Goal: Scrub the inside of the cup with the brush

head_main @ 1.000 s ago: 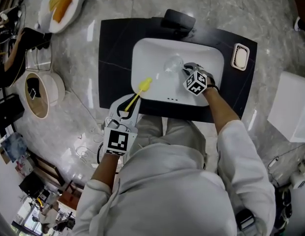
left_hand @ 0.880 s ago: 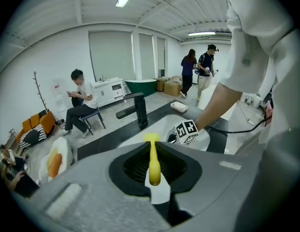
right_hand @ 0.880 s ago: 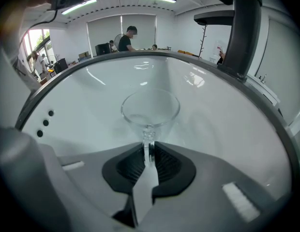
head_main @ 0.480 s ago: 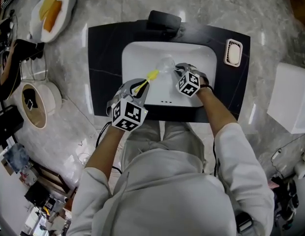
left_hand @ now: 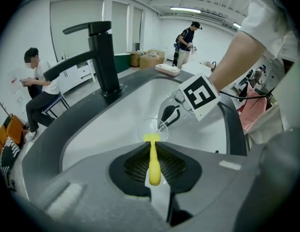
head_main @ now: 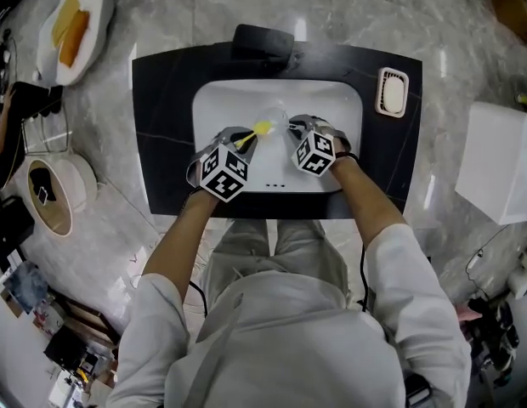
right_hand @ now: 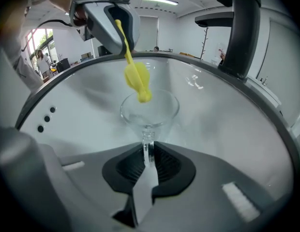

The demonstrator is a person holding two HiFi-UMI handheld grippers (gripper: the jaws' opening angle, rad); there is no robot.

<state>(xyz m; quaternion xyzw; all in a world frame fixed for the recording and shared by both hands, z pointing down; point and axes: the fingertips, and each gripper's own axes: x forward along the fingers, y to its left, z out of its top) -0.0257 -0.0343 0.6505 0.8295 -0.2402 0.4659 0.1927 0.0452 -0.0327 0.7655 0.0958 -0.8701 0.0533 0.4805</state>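
A clear stemmed glass cup (right_hand: pixel 150 109) hangs over the white sink (head_main: pixel 336 100), its mouth turned toward the left gripper. My right gripper (right_hand: pixel 148 153) is shut on its thin stem. A yellow brush (left_hand: pixel 153 161) is clamped by its handle in my left gripper (left_hand: pixel 152 151). The brush's yellow head (right_hand: pixel 138 79) sits at the cup's mouth, its tip just inside the rim. In the head view the left gripper (head_main: pixel 244 138) and right gripper (head_main: pixel 295 126) face each other across the basin, with the cup (head_main: pixel 276 116) between them.
A black faucet (head_main: pixel 262 39) stands at the sink's far edge, set in a black counter (head_main: pixel 161 100). A soap dish (head_main: pixel 391 92) lies at the counter's right. A plate of food (head_main: pixel 68 24) is far left, a white box (head_main: pixel 501 160) at right. People show in the room's background.
My left gripper has swung from the sink's front edge in over the basin, bringing the brush head to the cup's mouth. The right gripper has kept its hold on the cup.
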